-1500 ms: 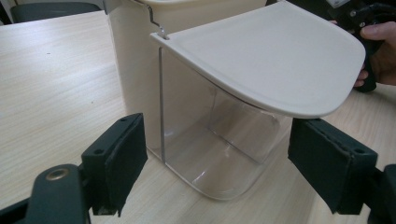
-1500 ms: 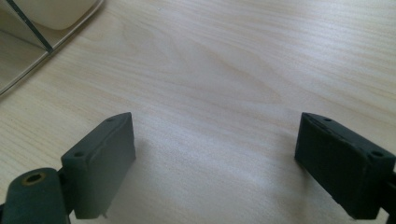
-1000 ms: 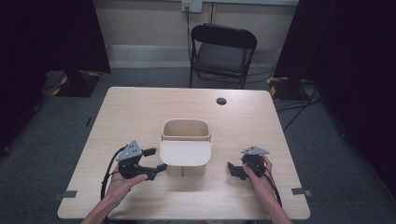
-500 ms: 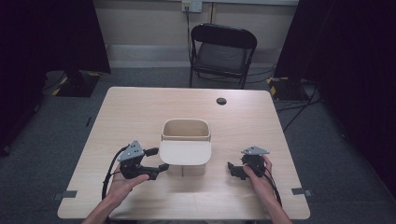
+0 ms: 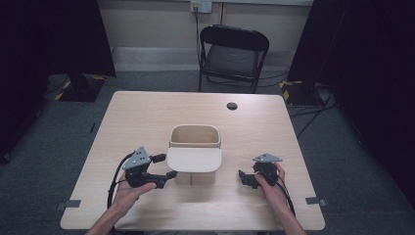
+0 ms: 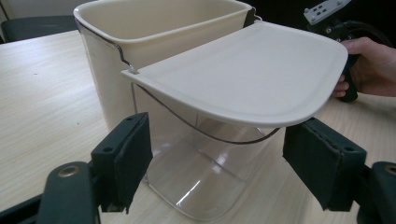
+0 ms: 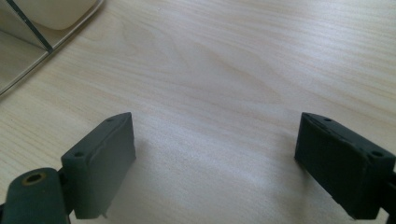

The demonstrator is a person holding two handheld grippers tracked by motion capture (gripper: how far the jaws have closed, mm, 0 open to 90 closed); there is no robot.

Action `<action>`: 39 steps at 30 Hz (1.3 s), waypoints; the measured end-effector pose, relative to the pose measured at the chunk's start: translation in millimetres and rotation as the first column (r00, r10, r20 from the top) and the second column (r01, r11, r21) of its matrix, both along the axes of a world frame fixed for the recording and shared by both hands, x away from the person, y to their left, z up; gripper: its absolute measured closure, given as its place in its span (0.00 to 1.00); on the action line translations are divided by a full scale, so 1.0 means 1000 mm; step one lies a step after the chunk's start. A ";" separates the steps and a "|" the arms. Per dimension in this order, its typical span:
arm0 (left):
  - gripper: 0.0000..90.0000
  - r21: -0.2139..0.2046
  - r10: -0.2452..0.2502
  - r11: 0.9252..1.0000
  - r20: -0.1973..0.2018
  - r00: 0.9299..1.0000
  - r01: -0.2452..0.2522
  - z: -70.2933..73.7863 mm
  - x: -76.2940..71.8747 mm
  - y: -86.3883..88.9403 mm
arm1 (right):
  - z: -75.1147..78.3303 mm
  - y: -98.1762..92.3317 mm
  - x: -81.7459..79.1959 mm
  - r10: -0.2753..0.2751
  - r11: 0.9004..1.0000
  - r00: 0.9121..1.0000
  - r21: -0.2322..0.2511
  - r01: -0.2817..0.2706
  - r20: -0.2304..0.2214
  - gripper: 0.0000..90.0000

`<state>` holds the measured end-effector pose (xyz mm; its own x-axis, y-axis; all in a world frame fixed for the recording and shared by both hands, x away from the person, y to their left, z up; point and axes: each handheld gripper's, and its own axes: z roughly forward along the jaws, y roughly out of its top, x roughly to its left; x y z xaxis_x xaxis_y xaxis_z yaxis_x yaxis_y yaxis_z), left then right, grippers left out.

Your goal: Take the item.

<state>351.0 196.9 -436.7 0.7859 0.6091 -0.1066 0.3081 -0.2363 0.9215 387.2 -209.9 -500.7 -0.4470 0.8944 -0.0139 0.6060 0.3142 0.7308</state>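
Note:
A cream bin (image 5: 194, 134) stands mid-table, its flat cream lid (image 5: 194, 160) swung out level toward me over a clear lower front (image 6: 196, 182). My left gripper (image 5: 166, 166) sits on the table just left of that front and points at it. Its jaws have just been opening. In the left gripper view the pads (image 6: 126, 163) stand wide apart, with the clear front ahead in the gap and untouched. My right gripper (image 5: 244, 177) rests to the right of the bin, open over bare wood (image 7: 215, 158). The left gripper view also catches the right hand (image 6: 364, 51) behind the lid (image 6: 247, 74).
The light wooden table (image 5: 147, 112) has a small black round thing (image 5: 232, 105) near its far edge. A black folding chair (image 5: 234, 49) stands behind the table. A cable (image 5: 113, 183) loops from the left gripper toward the front edge.

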 end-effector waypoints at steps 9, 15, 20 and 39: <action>0.23 0.003 -0.002 1.000 0.012 1.000 0.002 0.006 0.001 -0.004 | 0.000 0.000 0.000 0.000 1.000 1.000 0.000 0.000 0.000 0.13; 0.23 -0.003 0.000 1.000 0.022 1.000 0.000 0.008 0.001 -0.004 | 0.000 0.000 0.000 0.000 1.000 1.000 0.000 0.000 0.000 0.13; 0.22 -0.005 0.001 1.000 0.027 1.000 -0.001 0.009 0.002 -0.004 | 0.000 0.000 0.000 0.000 1.000 1.000 0.000 0.000 0.000 0.13; 0.24 -0.034 0.007 0.999 0.038 0.999 -0.006 0.012 0.008 -0.003 | 0.000 0.000 0.000 0.000 1.000 1.000 0.000 0.000 0.000 0.13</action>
